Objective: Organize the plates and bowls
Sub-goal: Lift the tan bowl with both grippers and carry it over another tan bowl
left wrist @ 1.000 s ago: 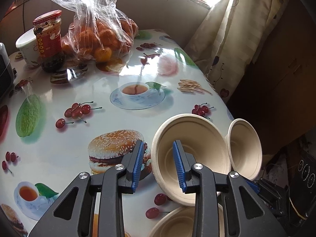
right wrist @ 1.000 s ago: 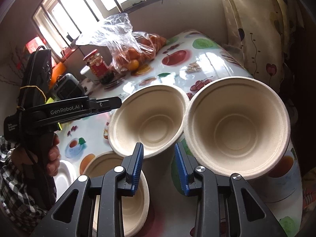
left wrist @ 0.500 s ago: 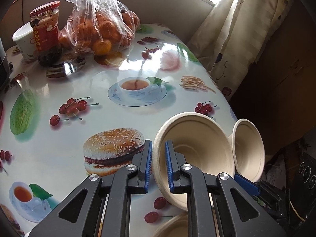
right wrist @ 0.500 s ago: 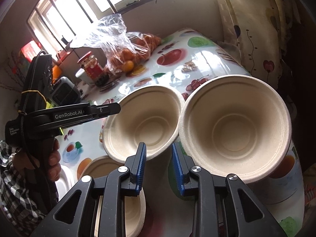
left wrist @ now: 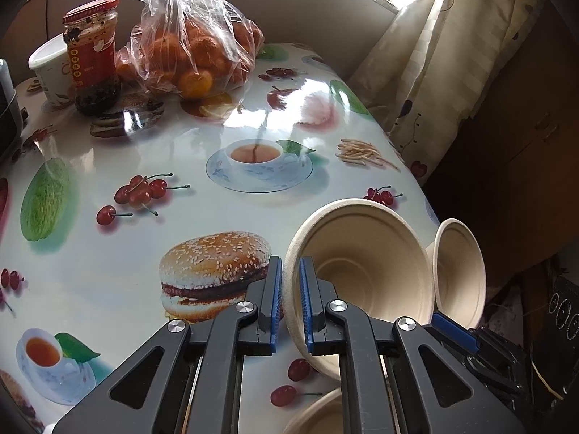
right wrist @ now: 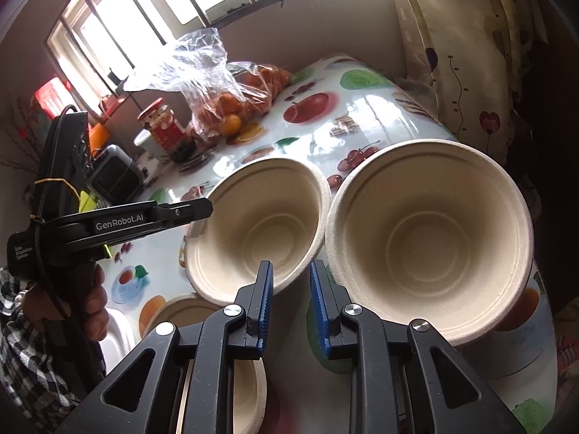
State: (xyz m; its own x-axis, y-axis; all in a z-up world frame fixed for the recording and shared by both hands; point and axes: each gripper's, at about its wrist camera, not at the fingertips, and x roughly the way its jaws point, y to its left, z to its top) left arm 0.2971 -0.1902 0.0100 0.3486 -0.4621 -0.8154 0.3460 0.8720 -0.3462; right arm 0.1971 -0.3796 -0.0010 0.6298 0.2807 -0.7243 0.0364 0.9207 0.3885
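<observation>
My table (left wrist: 119, 264), covered in a food-print cloth, carries a bag of oranges (left wrist: 191, 54) at its far end. Above the near right corner, my right gripper (right wrist: 291, 303) has closed on the larger bowl (right wrist: 430, 242), tilted. Touching beside it, my left gripper (left wrist: 290, 302) pinches the smaller bowl (left wrist: 362, 271) by the rim.

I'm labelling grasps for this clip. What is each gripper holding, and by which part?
Left gripper clamps the left paper bowl by its near rim. Right gripper pinches the right paper bowl at its rim, apparently.
</observation>
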